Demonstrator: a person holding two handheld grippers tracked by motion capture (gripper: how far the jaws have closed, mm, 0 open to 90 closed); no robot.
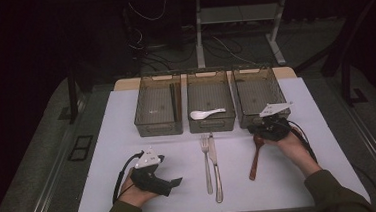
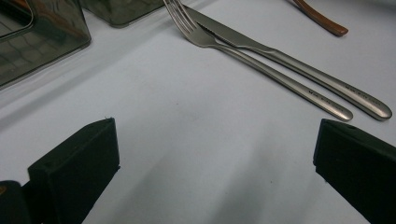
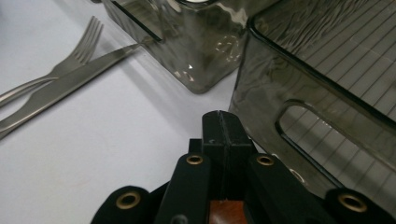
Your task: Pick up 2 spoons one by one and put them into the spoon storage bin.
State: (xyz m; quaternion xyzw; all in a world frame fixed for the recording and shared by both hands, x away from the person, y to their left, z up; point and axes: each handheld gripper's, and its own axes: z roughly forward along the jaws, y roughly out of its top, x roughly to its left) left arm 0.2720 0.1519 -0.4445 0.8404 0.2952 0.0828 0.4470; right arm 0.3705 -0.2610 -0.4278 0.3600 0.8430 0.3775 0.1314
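At the table's four o'clock, the wooden spoon (image 1: 255, 156) is gripped by the right gripper (image 1: 269, 128); at seven o'clock, the left gripper (image 1: 174, 183) is held with jaws wide apart.

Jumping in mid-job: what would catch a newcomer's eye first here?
Three smoky see-through bins stand in a row at the table's far side, the middle one holding a white spoon. In front of them a fork and knife lie side by side. The right gripper is shut on a wooden spoon near the right bin, while the left gripper rests open.
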